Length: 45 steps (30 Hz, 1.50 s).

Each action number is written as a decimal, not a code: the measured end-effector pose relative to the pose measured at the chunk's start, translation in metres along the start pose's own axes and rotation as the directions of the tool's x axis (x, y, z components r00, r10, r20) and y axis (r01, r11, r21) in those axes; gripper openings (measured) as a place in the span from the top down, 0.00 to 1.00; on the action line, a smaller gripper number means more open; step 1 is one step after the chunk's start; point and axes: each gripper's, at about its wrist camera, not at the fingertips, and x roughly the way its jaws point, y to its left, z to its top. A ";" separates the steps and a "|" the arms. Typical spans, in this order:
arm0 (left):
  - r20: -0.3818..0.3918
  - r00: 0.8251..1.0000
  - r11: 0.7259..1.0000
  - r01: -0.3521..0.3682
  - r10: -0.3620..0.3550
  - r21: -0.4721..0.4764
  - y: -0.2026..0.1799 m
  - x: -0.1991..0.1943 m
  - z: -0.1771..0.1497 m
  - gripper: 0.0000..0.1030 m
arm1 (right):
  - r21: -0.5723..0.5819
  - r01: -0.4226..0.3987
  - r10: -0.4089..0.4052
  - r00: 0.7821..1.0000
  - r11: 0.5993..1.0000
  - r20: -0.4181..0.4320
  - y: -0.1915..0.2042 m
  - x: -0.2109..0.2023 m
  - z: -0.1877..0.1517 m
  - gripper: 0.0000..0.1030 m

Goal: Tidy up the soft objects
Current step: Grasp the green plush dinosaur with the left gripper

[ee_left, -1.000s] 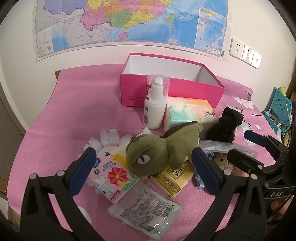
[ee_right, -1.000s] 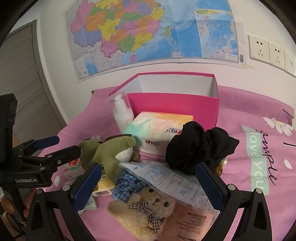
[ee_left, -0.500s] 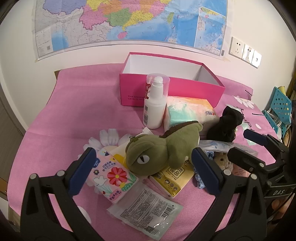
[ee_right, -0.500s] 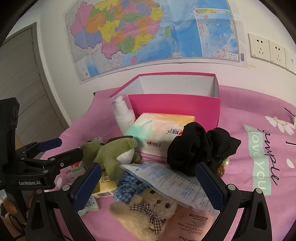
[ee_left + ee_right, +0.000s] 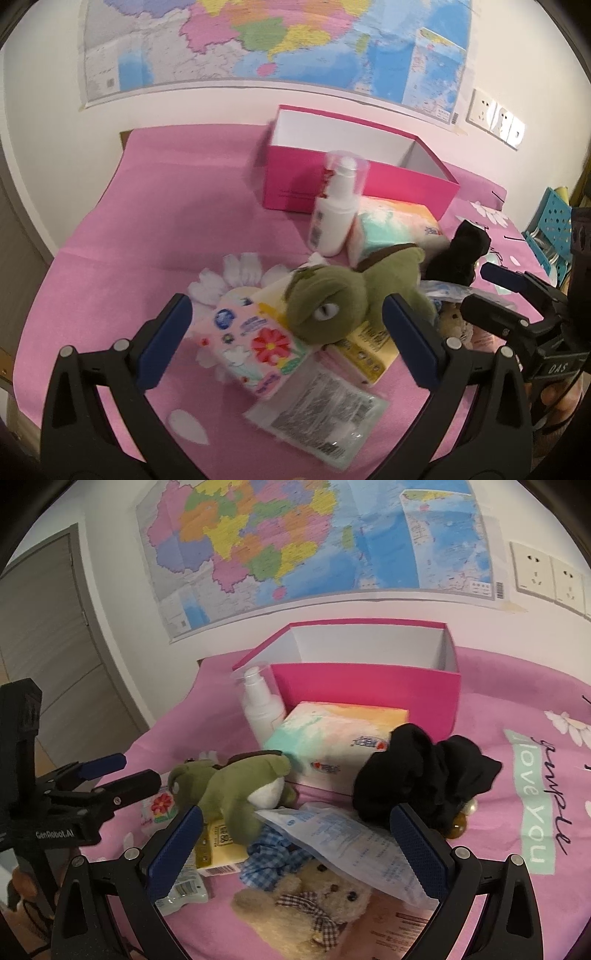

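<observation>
Pink bedding (image 5: 177, 221) is covering the work surface, with a coloured wall map (image 5: 295, 539) hanging behind it.

The left gripper (image 5: 286, 334) is hovering with its blue-padded fingers (image 5: 164, 339) spread wide and holding nothing; the green plush dinosaur (image 5: 332, 299) is lying between them in the left wrist view. The right gripper (image 5: 295, 853) is likewise standing wide apart and empty, framing the beige teddy bear with a checked bow (image 5: 317, 908).

The dinosaur is resting on a pink flower-printed tissue pack (image 5: 255, 343) and a yellow tissue pack (image 5: 365, 347). A clear printed sachet (image 5: 325, 413) is lying just in front of them, toward the near edge. A blue-and-white plastic packet (image 5: 340, 845) is lying over the bear's head, with blue checked cloth (image 5: 273, 860) under it.

A black fabric scrunchie (image 5: 424, 771) is sitting beyond the packet, touching a pastel soft tissue pack (image 5: 332, 734). A white pump bottle (image 5: 258, 709) is standing upright beside that pack. An open pink cardboard box with white lining (image 5: 369, 690) is standing behind both, toward the far edge.
</observation>
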 end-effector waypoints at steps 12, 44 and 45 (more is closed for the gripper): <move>-0.062 0.992 0.993 0.115 -0.114 0.009 0.015 0.011 -0.008 0.08 | -0.030 -0.123 0.122 0.991 0.992 -0.055 0.018 0.030 0.013 0.06; -0.109 0.967 0.962 0.243 -0.230 0.126 -0.017 0.016 0.017 0.45 | -0.031 -0.212 0.209 0.976 0.977 -0.067 0.020 0.036 0.026 0.45; -0.086 0.969 0.961 0.243 -0.233 0.132 -0.020 0.010 0.023 0.45 | -0.039 -0.212 0.210 0.976 0.976 -0.050 0.021 0.029 0.030 0.45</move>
